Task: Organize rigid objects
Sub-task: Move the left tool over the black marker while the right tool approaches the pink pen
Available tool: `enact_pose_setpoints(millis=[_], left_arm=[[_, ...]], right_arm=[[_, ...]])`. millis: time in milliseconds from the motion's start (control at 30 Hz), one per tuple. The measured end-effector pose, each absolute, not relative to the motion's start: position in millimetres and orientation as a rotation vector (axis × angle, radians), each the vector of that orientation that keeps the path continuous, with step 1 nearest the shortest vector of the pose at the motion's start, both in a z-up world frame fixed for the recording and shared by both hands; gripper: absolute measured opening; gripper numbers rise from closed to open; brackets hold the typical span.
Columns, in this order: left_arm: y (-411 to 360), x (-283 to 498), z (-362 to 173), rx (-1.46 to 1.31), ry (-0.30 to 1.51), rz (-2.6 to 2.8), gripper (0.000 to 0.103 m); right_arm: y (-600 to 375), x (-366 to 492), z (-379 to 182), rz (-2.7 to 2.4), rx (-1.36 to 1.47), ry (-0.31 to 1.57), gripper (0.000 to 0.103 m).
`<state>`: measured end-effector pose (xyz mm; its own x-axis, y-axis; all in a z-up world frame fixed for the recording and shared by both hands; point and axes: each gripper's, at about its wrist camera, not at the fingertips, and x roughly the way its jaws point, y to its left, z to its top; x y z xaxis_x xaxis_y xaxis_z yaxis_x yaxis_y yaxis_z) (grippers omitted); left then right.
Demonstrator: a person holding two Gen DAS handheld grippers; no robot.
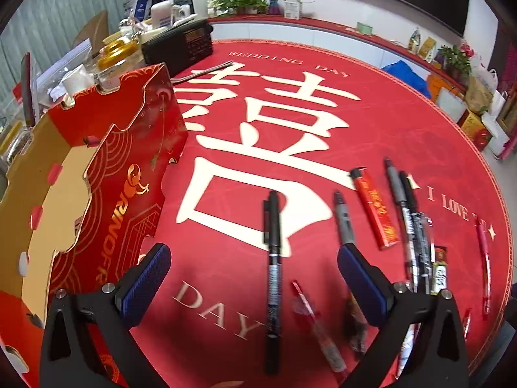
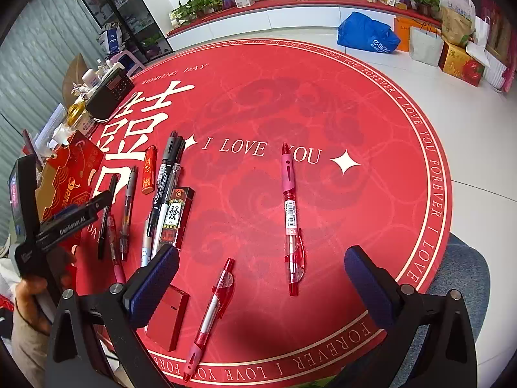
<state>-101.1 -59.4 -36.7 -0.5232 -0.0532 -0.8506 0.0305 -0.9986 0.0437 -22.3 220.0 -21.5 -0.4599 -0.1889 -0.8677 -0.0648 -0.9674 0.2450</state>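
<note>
Pens and lighters lie on a round red table [image 2: 323,103]. In the left wrist view my left gripper [image 1: 253,266] is open and empty over a black marker [image 1: 273,278]. Beside the marker lie a red pen [image 1: 315,323], a grey pen [image 1: 344,218], a red lighter [image 1: 374,208] and a bunch of black pens [image 1: 412,226]. An open red cardboard box [image 1: 106,200] stands to its left. In the right wrist view my right gripper [image 2: 261,283] is open and empty above a pink-and-red pen [image 2: 292,213] and a second red pen [image 2: 211,317]. A small red case [image 2: 168,318] lies by its left finger. The left gripper [image 2: 77,213] shows there at the left.
A black radio [image 1: 181,47], jars and clutter crowd the table's far left behind the box. A patterned lighter [image 2: 176,216] lies among the pens. Bags and boxes [image 2: 452,48] stand on the floor beyond the table. A blue chair seat [image 2: 458,271] is at the right edge.
</note>
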Motion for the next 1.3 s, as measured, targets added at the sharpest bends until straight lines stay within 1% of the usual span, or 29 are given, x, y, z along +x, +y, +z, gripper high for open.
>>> enact_pose_setpoints(millis=[467, 733, 900, 1067, 1300], left_arm=[[-47, -109, -48, 1.583, -0.001, -2.656, 0.103], [-49, -111, -51, 1.582, 0.009, -2.641, 0.103], [-46, -113, -60, 1.613, 0.003, -2.623, 0.103], [-50, -112, -62, 1.611, 0.053, -2.636, 0.103], [-48, -111, -56, 1.591, 0.009, -2.641, 0.103]], right_arm=[[223, -40, -25, -2.601, 1.608, -0.344, 0.103], [219, -56, -32, -2.610, 1.646, -0.266, 0.103], [223, -72, -45, -2.606, 1.736, -0.228, 0.103], [228, -79, -48, -2.624, 1.758, -0.185, 0.103], [229, -74, -40, -2.629, 1.725, -0.196, 0.103]])
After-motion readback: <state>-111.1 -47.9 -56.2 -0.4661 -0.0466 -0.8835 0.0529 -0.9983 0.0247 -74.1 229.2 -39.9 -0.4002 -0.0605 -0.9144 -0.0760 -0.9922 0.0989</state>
